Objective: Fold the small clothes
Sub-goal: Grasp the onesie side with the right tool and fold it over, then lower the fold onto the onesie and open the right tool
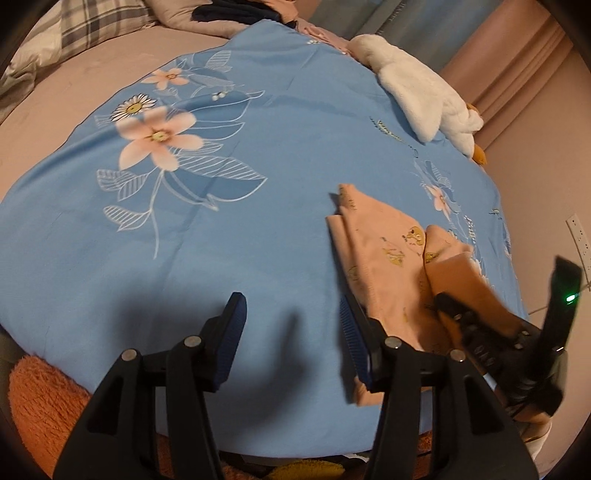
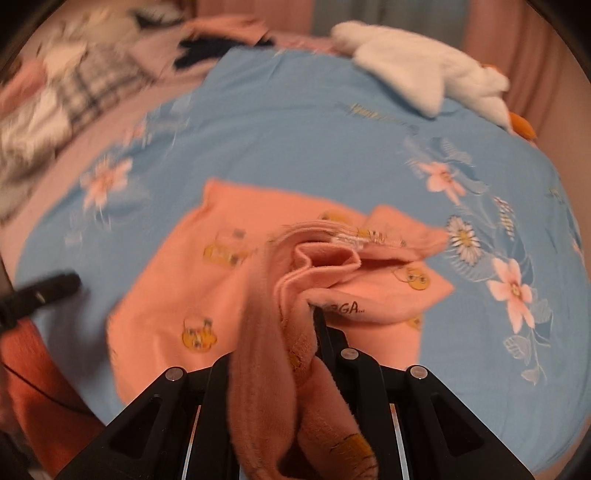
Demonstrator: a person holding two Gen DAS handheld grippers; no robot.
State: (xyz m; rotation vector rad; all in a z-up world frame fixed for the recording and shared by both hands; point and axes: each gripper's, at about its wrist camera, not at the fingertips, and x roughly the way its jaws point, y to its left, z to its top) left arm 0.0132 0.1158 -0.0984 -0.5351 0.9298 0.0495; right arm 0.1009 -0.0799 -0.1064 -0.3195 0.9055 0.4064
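Note:
A small peach-pink garment printed with yellow cartoon figures lies on the blue floral sheet, partly folded over itself. My left gripper hovers open just left of the garment's near edge, with only bare sheet between its blue pads. My right gripper is shut on a bunched edge of the garment. The lifted cloth drapes over that gripper and hides most of its fingers. In the left wrist view the right gripper shows at the lower right, pinching the cloth. A finger of the left gripper shows at the left edge.
A white plush duck lies at the far right of the sheet. A plaid pillow and dark clothes sit at the bed's far end. An orange fluffy rug lies below the near edge. A wall runs along the right.

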